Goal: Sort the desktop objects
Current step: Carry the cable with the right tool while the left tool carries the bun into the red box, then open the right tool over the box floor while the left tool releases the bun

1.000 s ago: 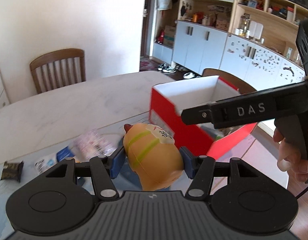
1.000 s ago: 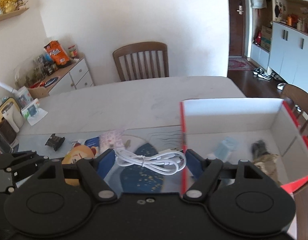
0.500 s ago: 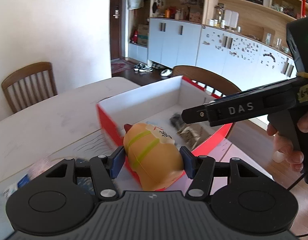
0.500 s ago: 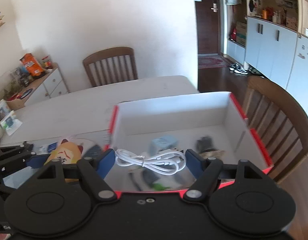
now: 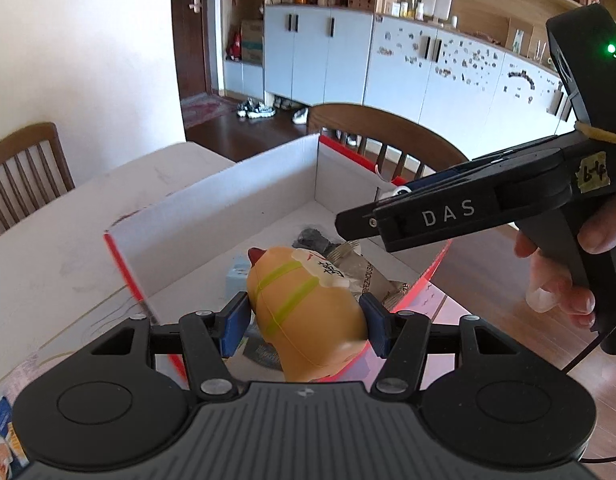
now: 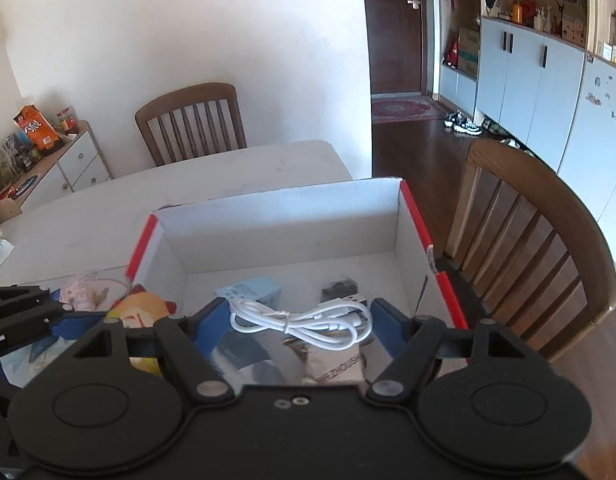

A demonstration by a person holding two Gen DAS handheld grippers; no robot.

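My left gripper [image 5: 306,322] is shut on an orange squishy toy [image 5: 304,312] with green stripes and a white label, held over the near edge of the red-and-white box [image 5: 228,200]. My right gripper [image 6: 300,322] is shut on a coiled white cable [image 6: 304,320] and hangs above the same box [image 6: 280,216]. Inside the box lie a light blue packet [image 6: 252,292], a small black item [image 6: 339,286] and a grey foil pouch [image 5: 363,276]. The right gripper's black body [image 5: 479,204] crosses the left wrist view, with a hand [image 5: 563,280] on its handle.
The box stands on a pale table [image 6: 108,208] beside a blue patterned mat. Small packets [image 6: 84,292] lie left of the box. Wooden chairs [image 6: 535,252] stand at the table's right side and far side [image 6: 192,120]. Cabinets and dark floor lie beyond.
Both grippers have travelled right from the mat and packets to above the box, each keeping hold of its object. The box now fills the middle of both views.
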